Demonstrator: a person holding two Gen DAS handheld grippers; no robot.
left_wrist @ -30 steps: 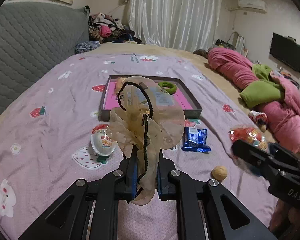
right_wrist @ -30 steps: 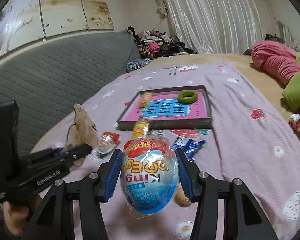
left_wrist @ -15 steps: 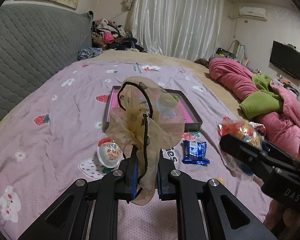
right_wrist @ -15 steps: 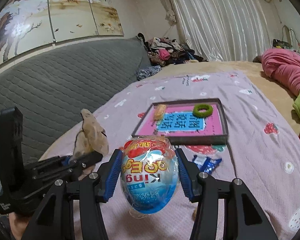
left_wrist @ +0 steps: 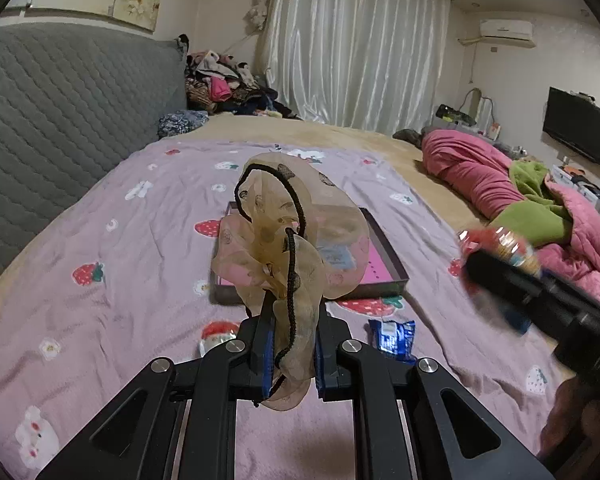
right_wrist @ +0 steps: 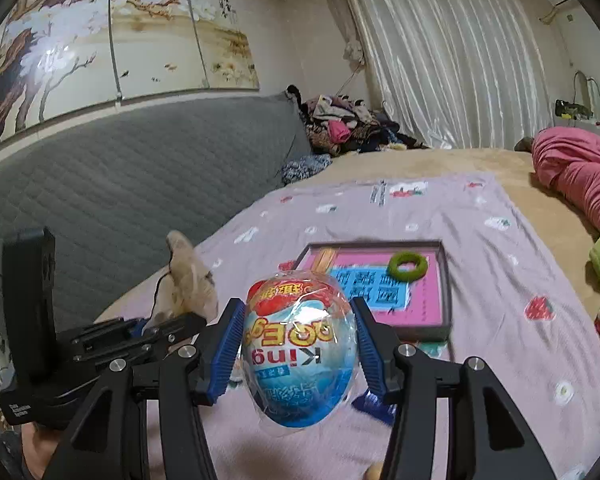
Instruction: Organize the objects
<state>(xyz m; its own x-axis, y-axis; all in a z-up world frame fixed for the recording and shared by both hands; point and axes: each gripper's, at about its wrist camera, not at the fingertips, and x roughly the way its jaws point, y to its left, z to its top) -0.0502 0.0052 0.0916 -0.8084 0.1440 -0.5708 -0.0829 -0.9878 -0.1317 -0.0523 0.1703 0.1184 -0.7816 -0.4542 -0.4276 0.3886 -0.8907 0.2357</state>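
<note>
My left gripper point(left_wrist: 293, 354) is shut on a beige sheer scrunchie point(left_wrist: 284, 236) with a black cord, held up above the purple bedspread point(left_wrist: 112, 280). The scrunchie hides much of the pink-lined tray point(left_wrist: 380, 276) behind it. In the right wrist view, my right gripper point(right_wrist: 300, 344) is shut on a large blue and red wrapped toy egg point(right_wrist: 300, 356), lifted over the bed. The tray point(right_wrist: 444, 280) lies ahead of it, holding a green ring point(right_wrist: 407, 265) and a yellow snack point(right_wrist: 325, 258). The left gripper point(right_wrist: 168, 330) with the scrunchie shows at that view's left.
On the bedspread lie a small toy egg point(left_wrist: 216, 334) and a blue snack packet point(left_wrist: 394, 336) before the tray. A grey quilted headboard point(right_wrist: 100, 192) runs along the left. Pink and green bedding point(left_wrist: 520, 200) is heaped at the right, clothes point(left_wrist: 220, 88) piled at the far end.
Both grippers have risen with their loads, so the bed and tray sit lower and farther in both views. The walnut near the blue packet has dropped out of the left view.
</note>
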